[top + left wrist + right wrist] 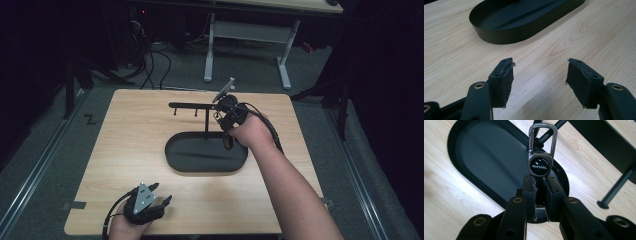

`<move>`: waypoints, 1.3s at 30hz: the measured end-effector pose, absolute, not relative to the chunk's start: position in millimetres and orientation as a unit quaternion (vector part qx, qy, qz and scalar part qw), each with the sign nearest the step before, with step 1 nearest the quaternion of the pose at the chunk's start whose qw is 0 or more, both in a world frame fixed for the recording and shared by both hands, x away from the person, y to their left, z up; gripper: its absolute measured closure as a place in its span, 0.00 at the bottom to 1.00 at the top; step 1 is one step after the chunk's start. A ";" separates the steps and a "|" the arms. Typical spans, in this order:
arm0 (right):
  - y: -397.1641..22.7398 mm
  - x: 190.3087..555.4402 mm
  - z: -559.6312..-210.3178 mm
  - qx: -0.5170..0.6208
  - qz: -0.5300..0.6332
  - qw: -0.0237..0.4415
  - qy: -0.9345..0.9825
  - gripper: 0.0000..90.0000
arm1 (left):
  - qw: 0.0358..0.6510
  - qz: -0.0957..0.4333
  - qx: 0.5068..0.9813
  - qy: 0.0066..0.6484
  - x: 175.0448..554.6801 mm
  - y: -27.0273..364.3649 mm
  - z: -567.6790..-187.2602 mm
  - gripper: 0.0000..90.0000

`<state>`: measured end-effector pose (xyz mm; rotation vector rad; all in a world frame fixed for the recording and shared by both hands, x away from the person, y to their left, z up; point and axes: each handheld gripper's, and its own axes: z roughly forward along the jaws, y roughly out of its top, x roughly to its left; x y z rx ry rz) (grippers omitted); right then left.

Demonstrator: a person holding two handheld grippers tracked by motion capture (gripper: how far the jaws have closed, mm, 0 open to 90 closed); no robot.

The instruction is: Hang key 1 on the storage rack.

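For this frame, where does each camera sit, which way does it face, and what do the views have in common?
High view: above the person's side, looking forward and down on the table; both forearms, left gripper and right gripper show.
Left gripper view: on the left gripper, low over the wood, facing the black tray; open jaws.
Right gripper view: on the right gripper, looking down at the keychain it clamps.
Shared: the tray appears in all three.

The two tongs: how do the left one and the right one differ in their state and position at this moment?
The left tongs are open with nothing between their pads; the right tongs are shut on a key ring. The left tongs rest low near the table's near edge; the right tongs are held over the far end of the black tray, beside the hook stand. Both have black jaws and a trailing cable.
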<state>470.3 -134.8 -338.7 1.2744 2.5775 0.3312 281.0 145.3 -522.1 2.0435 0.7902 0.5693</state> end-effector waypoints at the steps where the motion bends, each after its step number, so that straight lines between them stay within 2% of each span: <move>1: -134.9 471.9 -340.1 0.435 0.116 0.124 0.884 0.89 | 0.425 0.228 0.817 0.316 281.1 145.4 -522.2 0.43; 11: -131.5 483.7 -350.0 0.449 0.115 0.129 0.877 0.89 | 0.423 0.226 0.819 0.314 281.5 145.4 -522.8 0.43; 16: -130.1 484.9 -354.1 0.444 0.118 0.134 0.878 0.84 | 0.423 0.225 0.820 0.313 281.9 145.5 -523.0 0.43; 20: -129.2 481.2 -354.6 0.439 0.118 0.133 0.881 0.84 | 0.423 0.224 0.820 0.313 282.0 145.4 -522.9 0.43; 31: -149.5 458.1 -359.1 0.441 0.130 0.130 0.879 0.71 | 0.419 0.223 0.824 0.310 282.4 142.8 -524.1 0.43; 39: -179.9 427.6 -380.7 0.442 0.136 0.126 0.878 0.64 | 0.418 0.223 0.825 0.308 281.6 141.4 -524.2 0.43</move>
